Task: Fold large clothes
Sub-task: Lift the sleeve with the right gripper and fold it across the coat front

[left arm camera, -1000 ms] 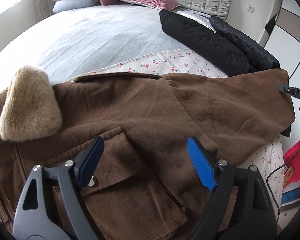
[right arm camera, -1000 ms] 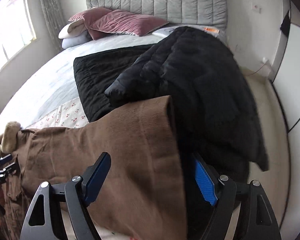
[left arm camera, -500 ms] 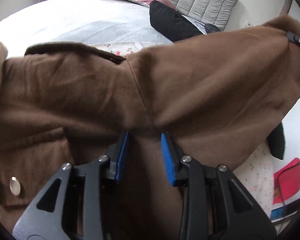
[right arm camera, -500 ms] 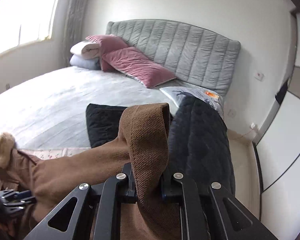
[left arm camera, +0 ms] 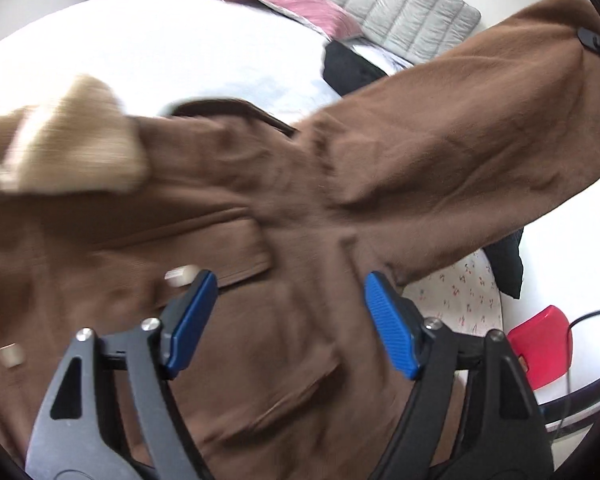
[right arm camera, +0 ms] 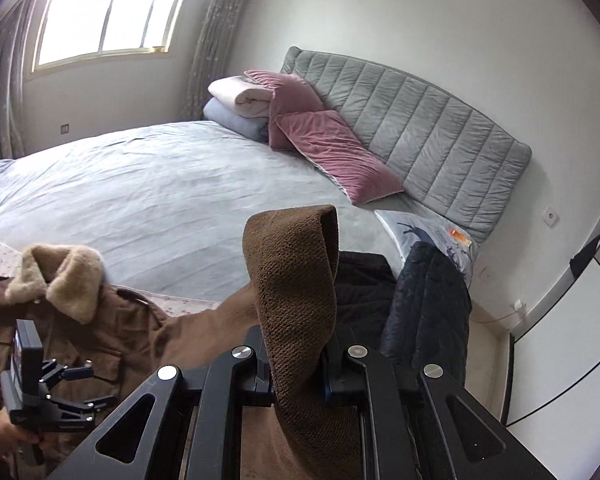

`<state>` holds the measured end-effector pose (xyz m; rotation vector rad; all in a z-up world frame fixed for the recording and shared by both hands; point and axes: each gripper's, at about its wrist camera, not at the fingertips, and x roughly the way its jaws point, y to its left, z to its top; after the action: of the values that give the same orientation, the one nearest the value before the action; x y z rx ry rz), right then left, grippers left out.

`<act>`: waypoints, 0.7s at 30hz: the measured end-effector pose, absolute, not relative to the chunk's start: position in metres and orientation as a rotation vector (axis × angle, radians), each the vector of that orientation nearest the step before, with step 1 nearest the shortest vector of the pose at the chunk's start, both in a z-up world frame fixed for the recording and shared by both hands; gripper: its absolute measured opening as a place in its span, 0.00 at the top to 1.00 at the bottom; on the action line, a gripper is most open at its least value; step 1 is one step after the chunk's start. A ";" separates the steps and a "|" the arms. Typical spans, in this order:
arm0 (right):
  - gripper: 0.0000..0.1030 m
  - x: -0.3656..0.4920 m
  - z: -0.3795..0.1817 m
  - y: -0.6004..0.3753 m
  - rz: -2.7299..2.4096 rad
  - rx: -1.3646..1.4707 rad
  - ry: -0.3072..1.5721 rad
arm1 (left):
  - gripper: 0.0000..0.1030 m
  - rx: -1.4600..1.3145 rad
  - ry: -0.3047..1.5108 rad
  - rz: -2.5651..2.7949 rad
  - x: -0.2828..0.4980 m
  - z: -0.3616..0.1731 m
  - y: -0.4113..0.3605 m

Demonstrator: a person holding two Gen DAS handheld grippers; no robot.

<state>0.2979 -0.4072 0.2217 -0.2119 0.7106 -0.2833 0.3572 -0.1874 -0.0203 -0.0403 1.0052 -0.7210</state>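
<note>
Right wrist view: bed [right arm camera: 172, 200], grey cover, fills nine to twelve o'clock. Brown coat [left arm camera: 284, 208] lies at its near edge, fur collar [right arm camera: 66, 280] at nine o'clock. Right gripper [right arm camera: 296, 384] clamps the raised sleeve cuff [right arm camera: 296, 272]. Left gripper [left arm camera: 286, 320], jaws opening wide, hovers over the coat front, gripping nothing.

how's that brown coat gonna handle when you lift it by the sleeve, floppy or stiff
Probably floppy: the sleeve folds over where the right gripper pinches it. Likely heavy for its size, since the brown coat looks thick, with a fur collar. The coarse weave should resist slipping.
</note>
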 end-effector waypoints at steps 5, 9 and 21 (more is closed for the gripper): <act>0.86 0.318 0.240 -0.333 -0.170 -0.201 0.783 | 0.18 -0.102 0.967 -0.672 0.342 0.004 -0.118; 0.86 0.337 0.234 -0.273 -0.083 -0.179 0.846 | 0.12 -0.136 0.929 -0.624 0.338 0.011 -0.068; 0.64 0.384 0.174 -0.137 0.247 -0.089 1.005 | 0.12 -0.275 0.939 -0.552 0.344 -0.007 0.029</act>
<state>0.3839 -0.1374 0.1743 -0.0889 1.0054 0.2466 0.3438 0.0292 -0.0067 -0.2749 0.9393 -0.5522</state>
